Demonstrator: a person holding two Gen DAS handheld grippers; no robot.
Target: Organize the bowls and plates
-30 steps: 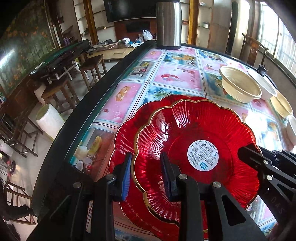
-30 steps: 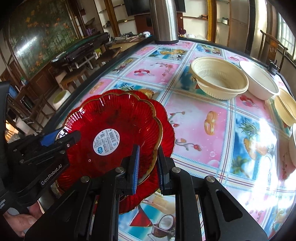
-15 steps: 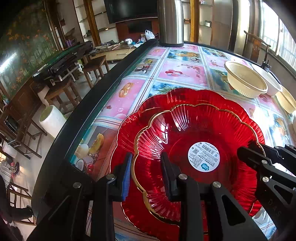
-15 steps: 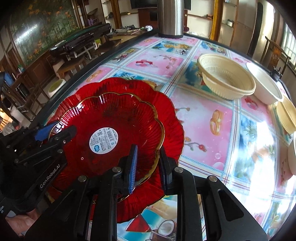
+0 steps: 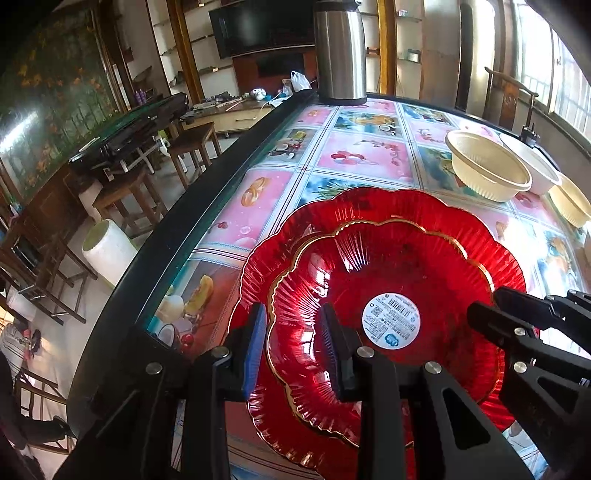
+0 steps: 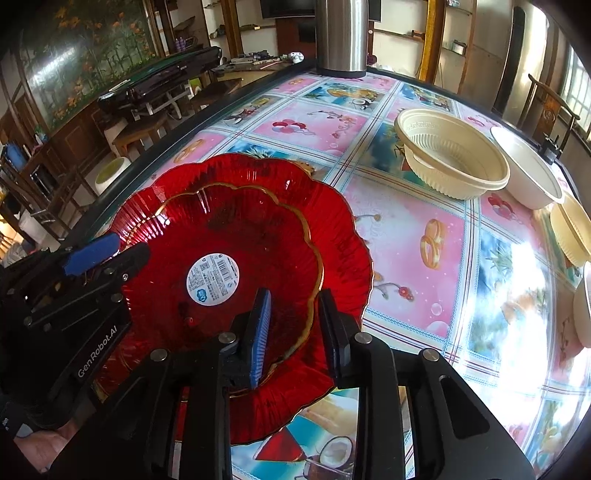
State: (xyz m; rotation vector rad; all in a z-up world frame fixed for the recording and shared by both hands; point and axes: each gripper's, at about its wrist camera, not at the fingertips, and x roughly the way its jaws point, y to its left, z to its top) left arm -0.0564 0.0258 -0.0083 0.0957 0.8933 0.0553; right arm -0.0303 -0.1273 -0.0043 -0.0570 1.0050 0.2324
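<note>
The smaller scalloped red glass plate point(image 6: 229, 258) now sits nested on the larger red glass plate point(image 6: 343, 240), so the right gripper point(image 6: 293, 325) is opening, its fingers straddling the rim untouching, while the left gripper point(image 5: 291, 345) likewise brackets the opposite edge, apart.

Two red plates, four cream bowls, one steel flask, two tongs on the desk point(image 6: 424, 229).

The smaller red plate point(image 6: 236, 254), with one round white sticker point(image 6: 212, 279), sits nested in the larger red plate point(image 6: 343, 243) at the near left. Four cream bowls run along the right: a ribbed bowl point(image 6: 450, 158), a smooth bowl point(image 6: 528, 173) just beyond it, a third bowl point(image 6: 570, 232) nearer, and a fourth bowl point(image 6: 583, 306) cut off by the right edge. One steel flask point(image 6: 341, 35) stands at the far edge. Two tongs show: the left tongs point(image 5: 291, 343) and the right tongs point(image 6: 293, 330).
</note>
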